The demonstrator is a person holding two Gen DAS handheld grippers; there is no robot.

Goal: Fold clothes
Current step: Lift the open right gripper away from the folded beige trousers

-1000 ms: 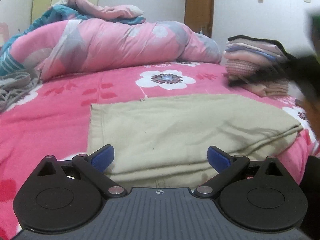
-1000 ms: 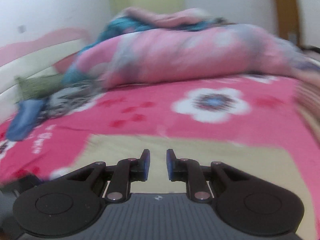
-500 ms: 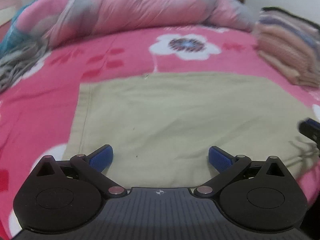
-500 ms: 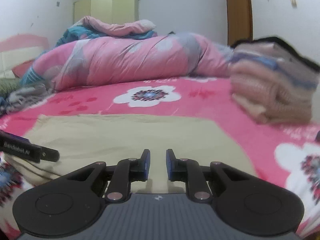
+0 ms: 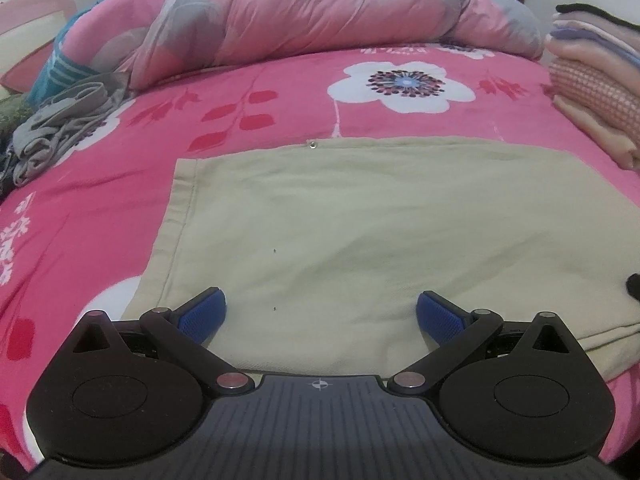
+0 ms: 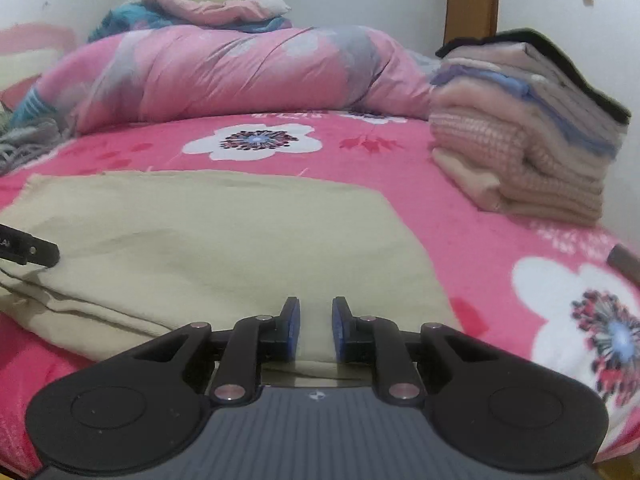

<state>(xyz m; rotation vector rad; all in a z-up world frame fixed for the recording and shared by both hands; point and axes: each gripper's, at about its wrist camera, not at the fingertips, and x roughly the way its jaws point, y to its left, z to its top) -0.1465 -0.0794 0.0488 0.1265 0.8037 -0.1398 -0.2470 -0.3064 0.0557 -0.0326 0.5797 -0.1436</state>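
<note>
Beige garment lies flat on the bed; your left hand-held gripper gapes wide, the right hand-held gripper sits nearly together, empty; pinch only the top layer and the fold skews.

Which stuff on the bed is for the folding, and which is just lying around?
For folding:
flat beige cloth garment
left gripper
right gripper

Just lying about:
rolled pink flowered quilt
stack of folded pinkish knits
crumpled grey garment
</note>
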